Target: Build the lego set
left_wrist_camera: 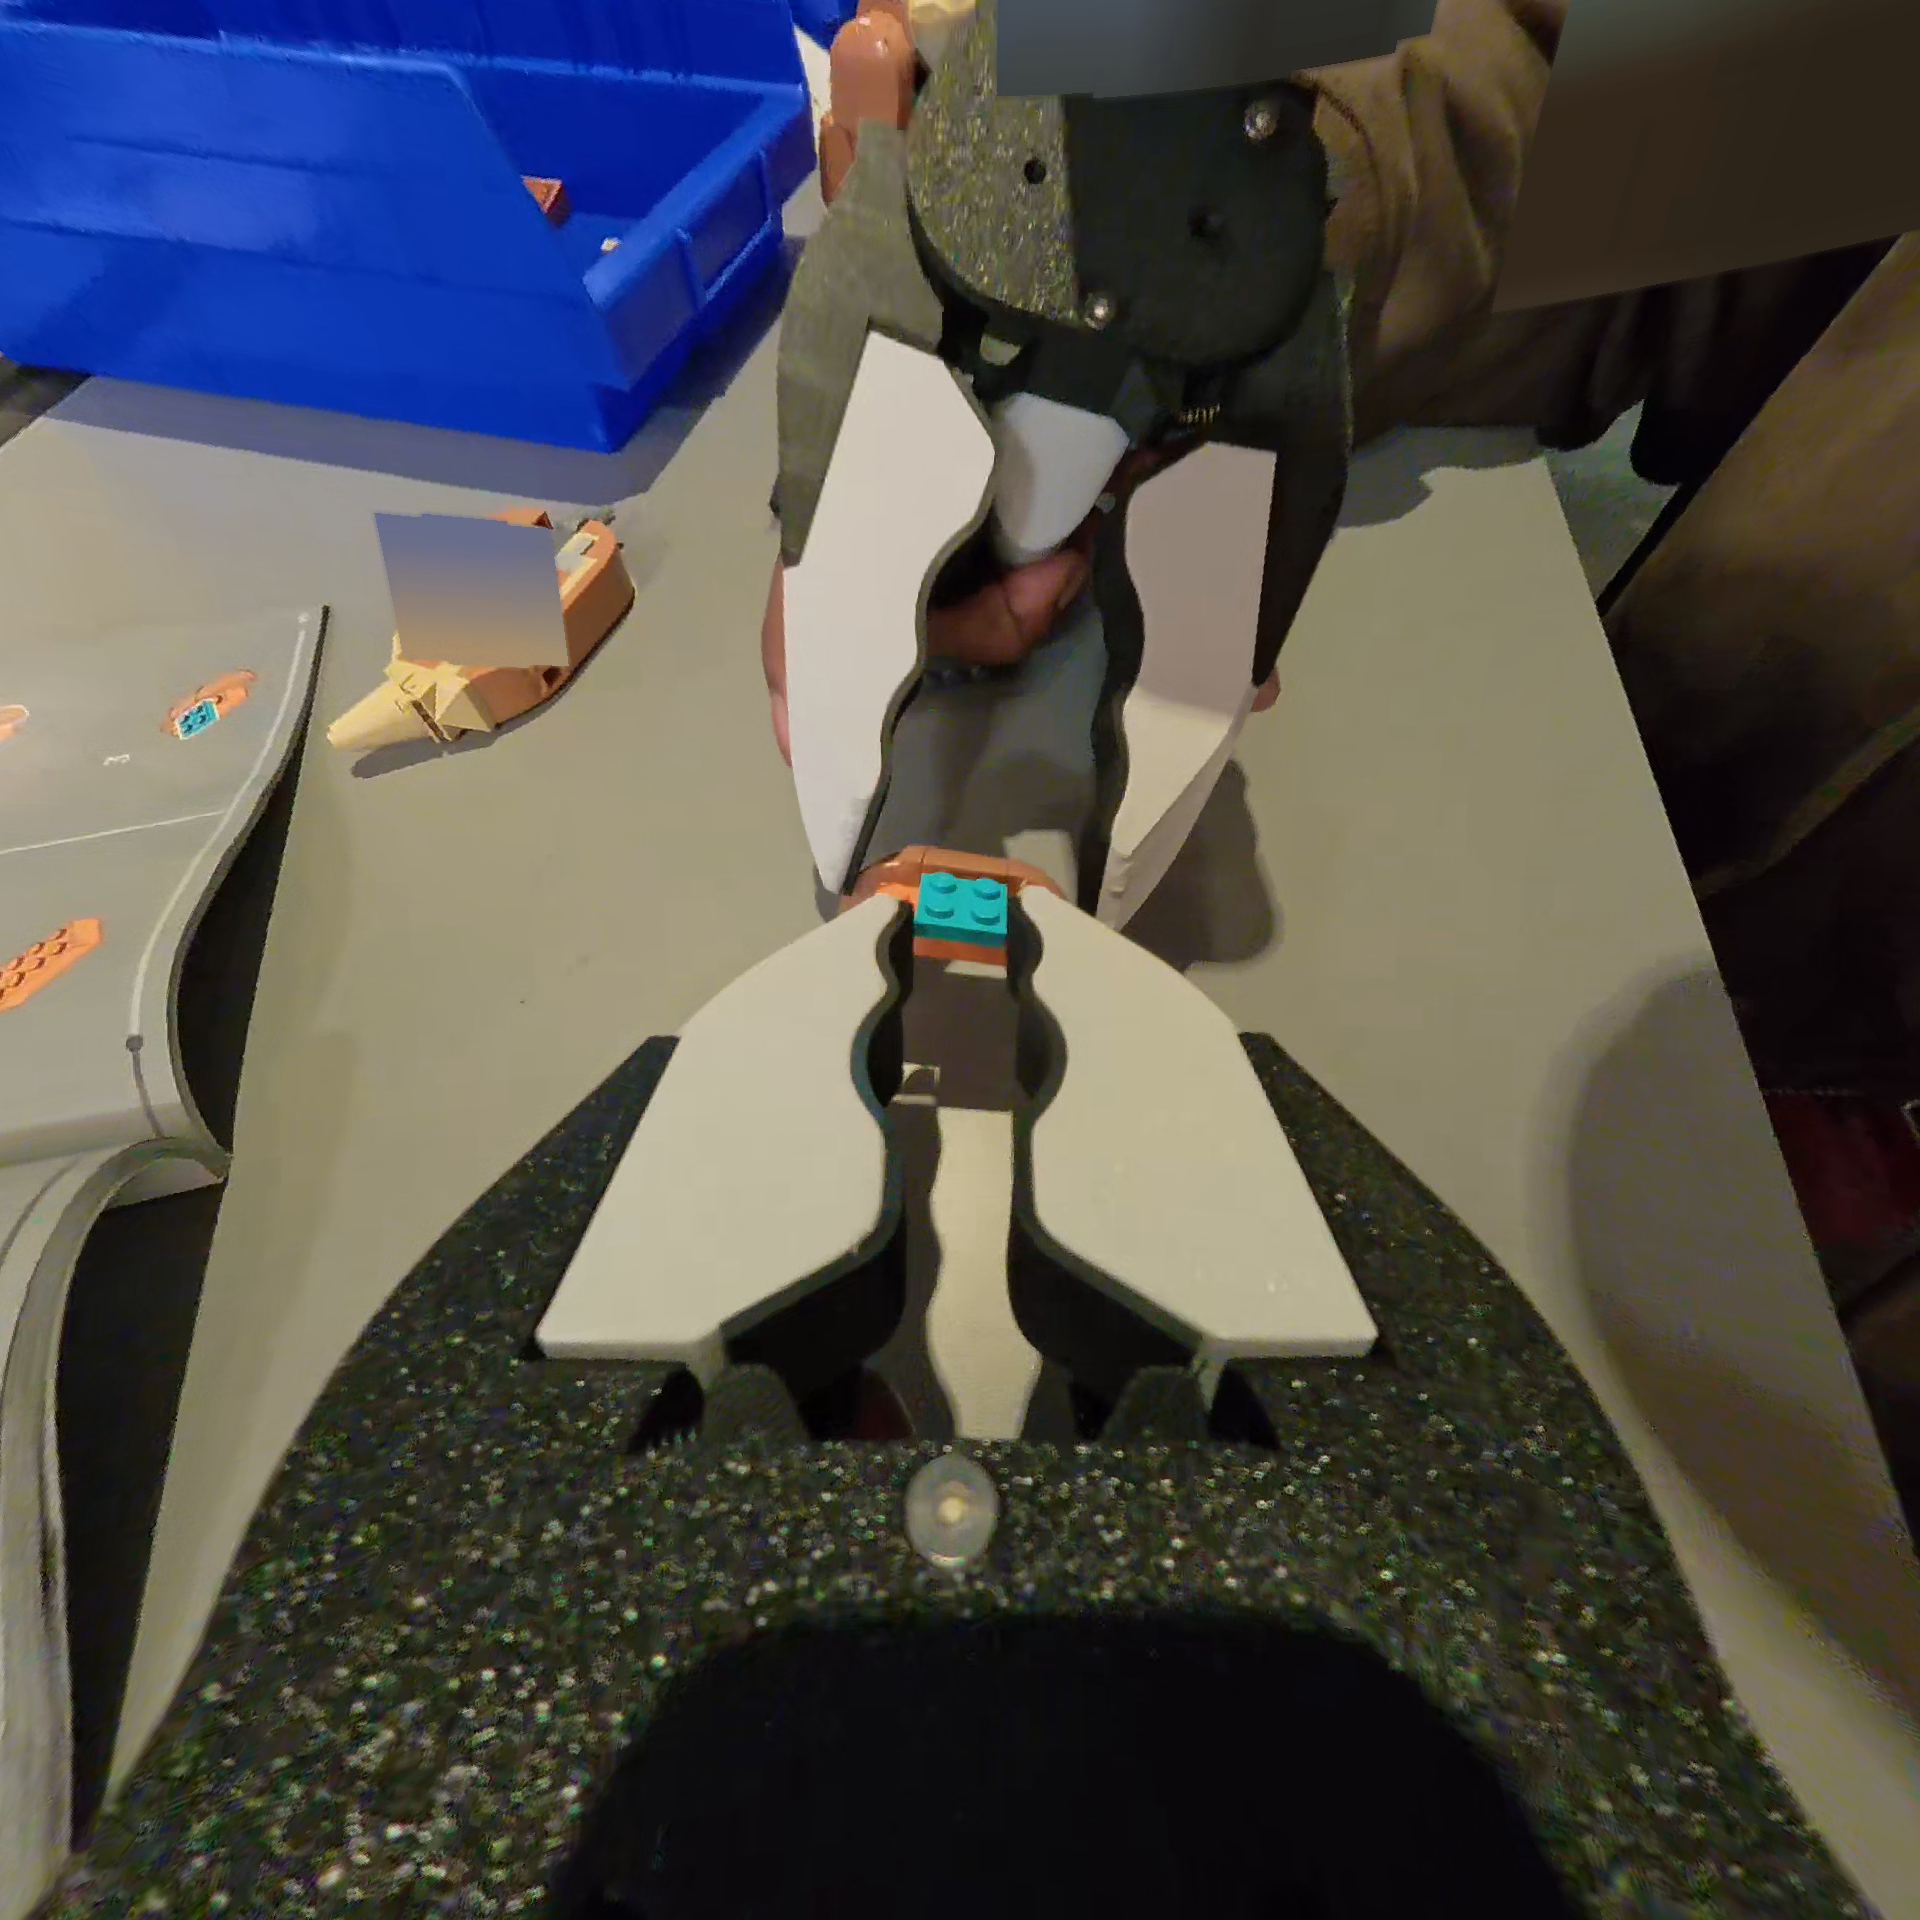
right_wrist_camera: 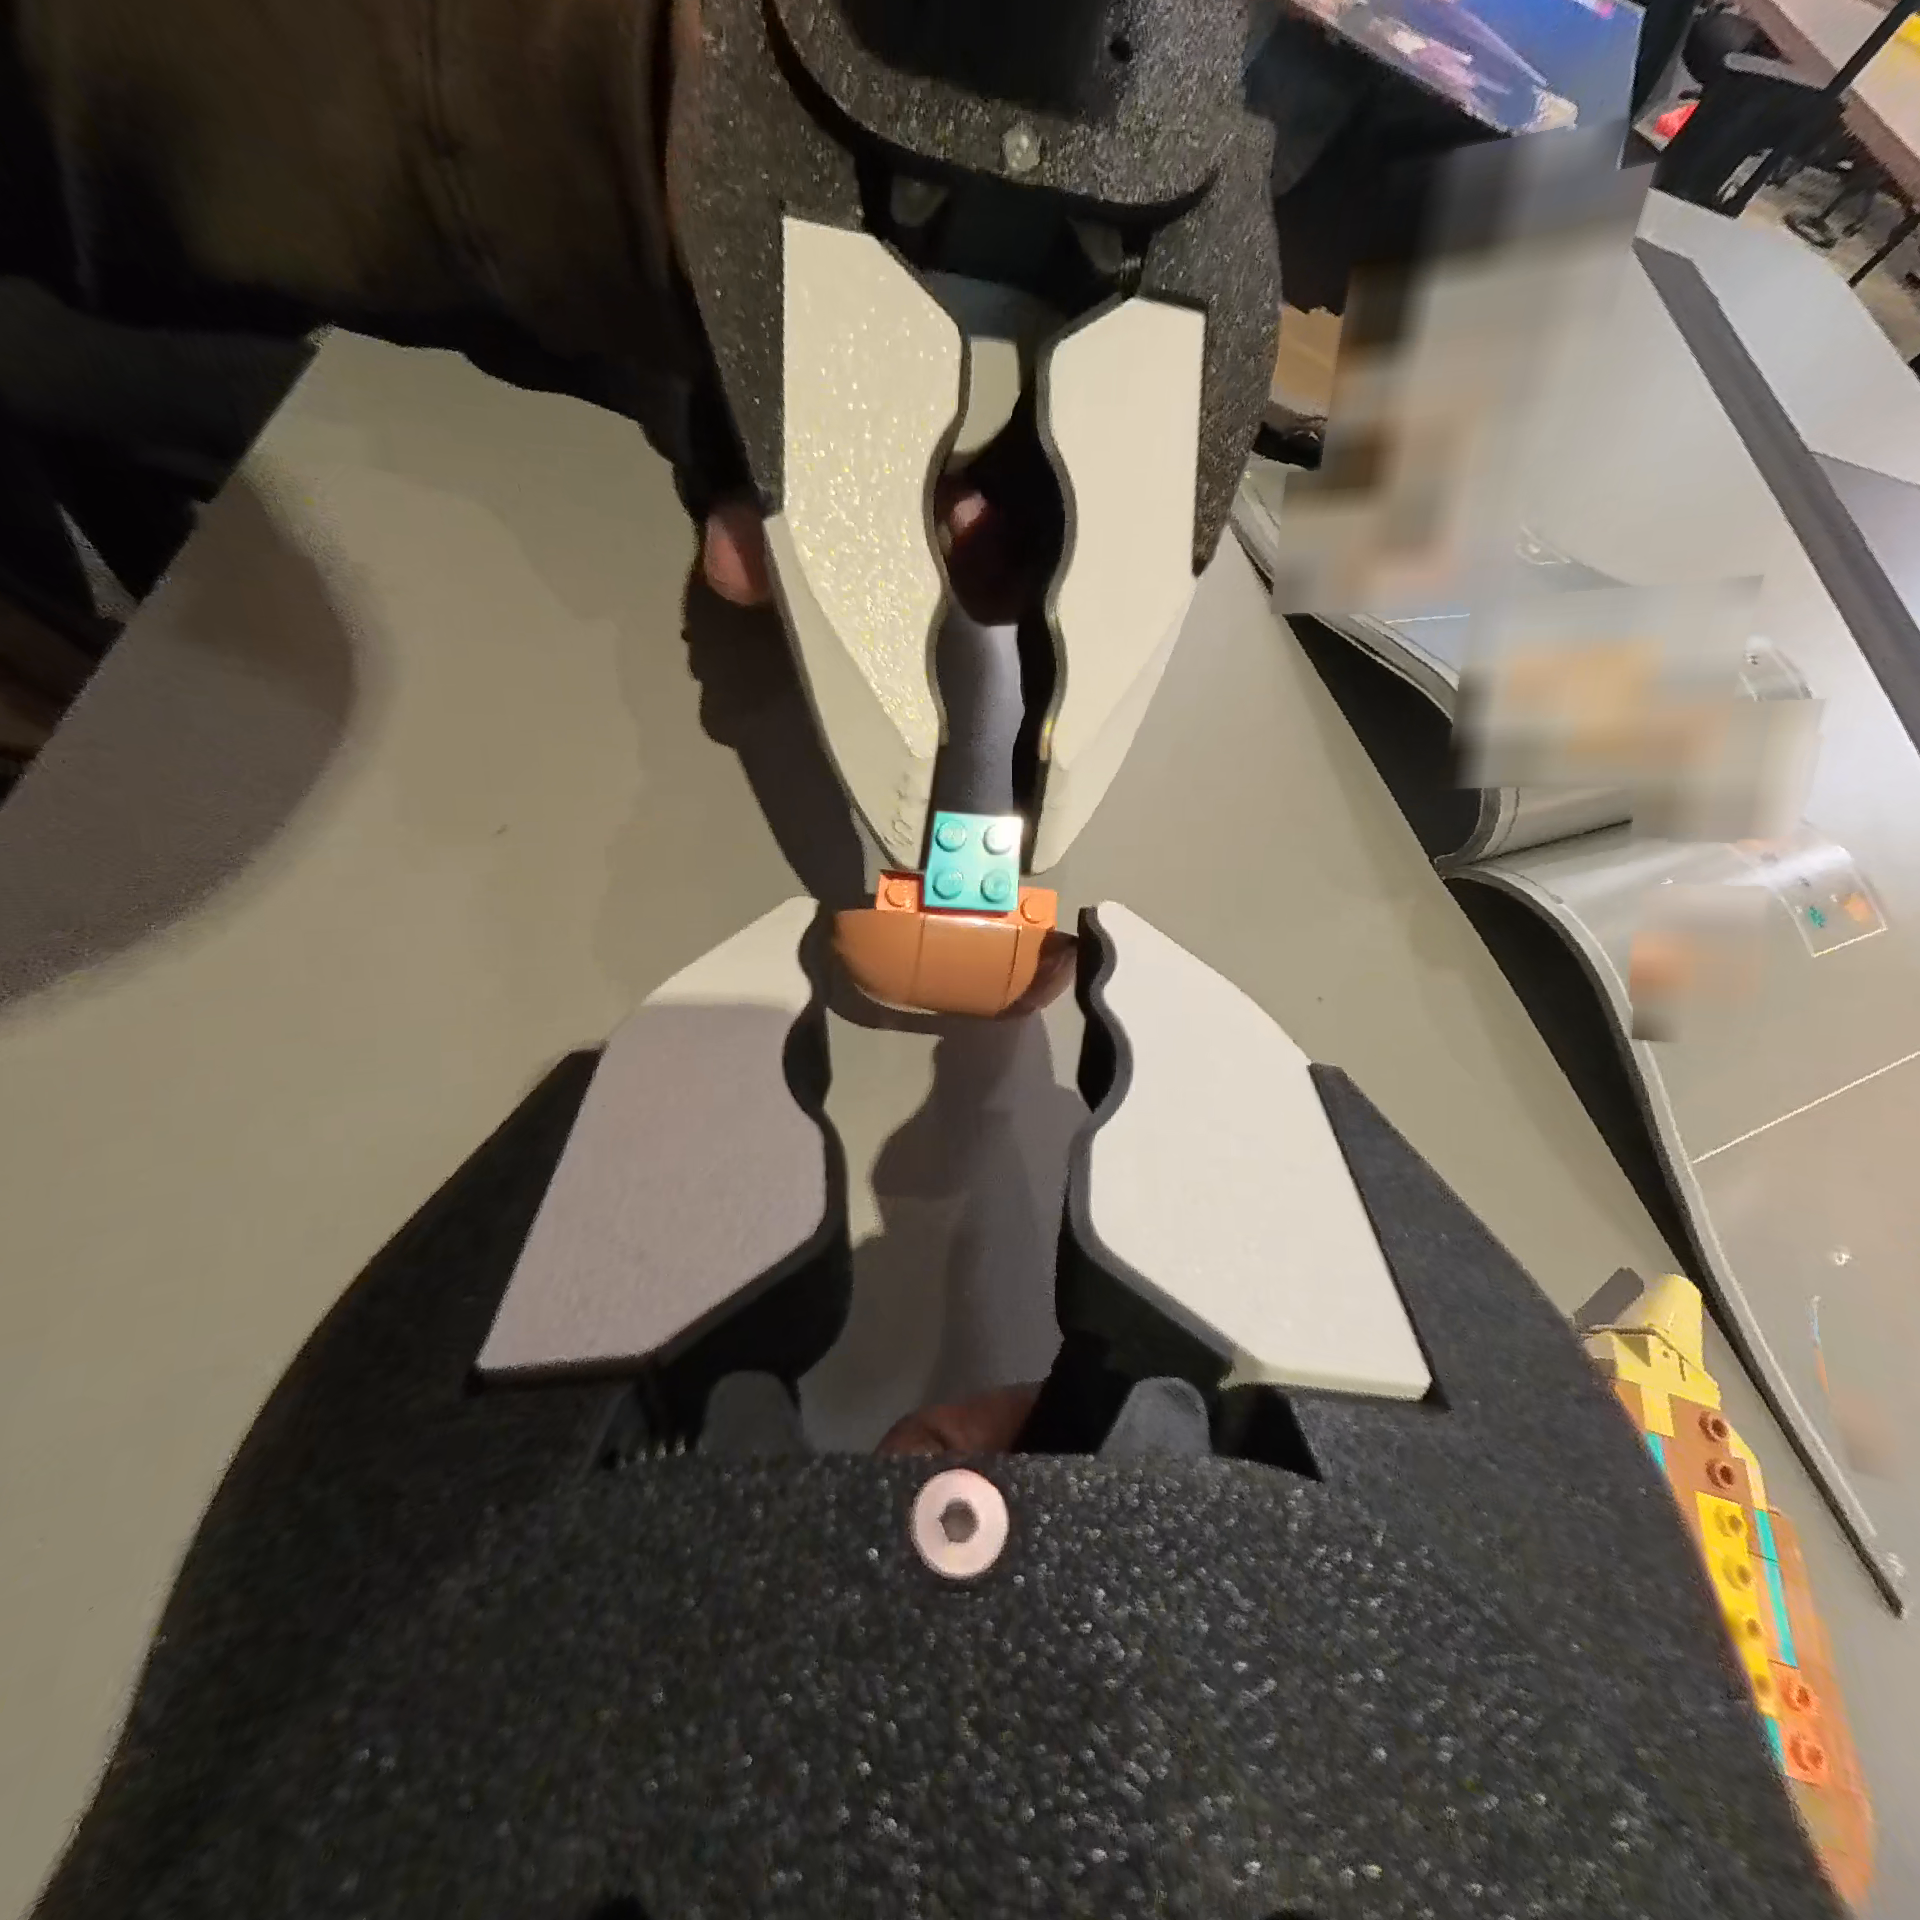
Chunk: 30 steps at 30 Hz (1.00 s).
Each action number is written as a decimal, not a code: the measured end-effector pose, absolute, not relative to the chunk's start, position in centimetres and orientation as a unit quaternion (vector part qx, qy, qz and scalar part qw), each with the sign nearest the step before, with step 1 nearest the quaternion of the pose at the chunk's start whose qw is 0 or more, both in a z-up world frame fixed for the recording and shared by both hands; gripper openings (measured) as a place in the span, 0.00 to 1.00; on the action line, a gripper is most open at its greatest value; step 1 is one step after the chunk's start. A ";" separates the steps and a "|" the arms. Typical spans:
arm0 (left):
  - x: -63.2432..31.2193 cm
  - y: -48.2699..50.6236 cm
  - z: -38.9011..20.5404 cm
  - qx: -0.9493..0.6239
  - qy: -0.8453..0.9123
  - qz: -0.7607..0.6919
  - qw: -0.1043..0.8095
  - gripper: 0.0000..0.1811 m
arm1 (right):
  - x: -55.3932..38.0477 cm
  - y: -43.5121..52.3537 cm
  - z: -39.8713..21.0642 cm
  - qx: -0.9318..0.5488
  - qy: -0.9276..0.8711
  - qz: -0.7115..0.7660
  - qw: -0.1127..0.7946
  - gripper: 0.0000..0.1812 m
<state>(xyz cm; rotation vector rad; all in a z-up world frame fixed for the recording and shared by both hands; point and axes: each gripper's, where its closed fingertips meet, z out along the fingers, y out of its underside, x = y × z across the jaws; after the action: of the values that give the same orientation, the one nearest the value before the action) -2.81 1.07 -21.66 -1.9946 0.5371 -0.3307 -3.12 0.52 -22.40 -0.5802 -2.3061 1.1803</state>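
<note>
Your left gripper (left_wrist_camera: 961, 920) is clenched on the teal brick (left_wrist_camera: 962, 900), its two pale, wavy-edged fingers (left_wrist_camera: 790, 1091) closed against the brick's sides. The brick is a small square plate with four round studs, and those studs face up. It sits on the orange piece (left_wrist_camera: 961, 948), a smooth part with a flat studded top and a rounded underside like a bowl. In the right wrist view the orange piece (right_wrist_camera: 940, 961) runs crosswise between the two grippers, wider than the teal brick (right_wrist_camera: 971, 868), with an orange stud showing at either side of it.

Your right gripper (right_wrist_camera: 951, 935) faces the left one head on, tips nearly meeting. Its fingers (right_wrist_camera: 1226, 1143) stand apart, released, flanking the orange piece without clearly touching it. From the left wrist view the right gripper (left_wrist_camera: 971, 894) comes in steeply from above, and part of a hand (left_wrist_camera: 997, 613) shows between its fingers. The bodies of both tools are black and grainy, with smooth grey pads.

The assembly hovers over the grey table (left_wrist_camera: 520, 935). To the left lies a tan and orange partial build (left_wrist_camera: 488, 686), partly covered by a blur patch. Beside it is an open instruction booklet (left_wrist_camera: 125, 883) with curling pages, and behind them a blue plastic bin (left_wrist_camera: 364, 208).
</note>
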 end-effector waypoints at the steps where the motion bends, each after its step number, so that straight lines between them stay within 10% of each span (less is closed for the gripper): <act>1: -2.8 1.0 -21.6 -0.828 0.225 -0.133 0.496 0.09 | -3.1 0.5 -22.2 -0.212 -0.841 0.435 0.243 0.25; 30: -2.3 0.5 -19.9 -0.842 0.213 -0.186 0.459 0.09 | -2.5 0.1 -19.9 -0.174 -0.799 0.499 0.288 0.24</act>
<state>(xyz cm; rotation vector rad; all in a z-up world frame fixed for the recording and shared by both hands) -2.29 0.51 -19.94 -2.0733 0.5246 -0.4574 -2.48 0.09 -19.85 -0.4657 -2.1333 1.3322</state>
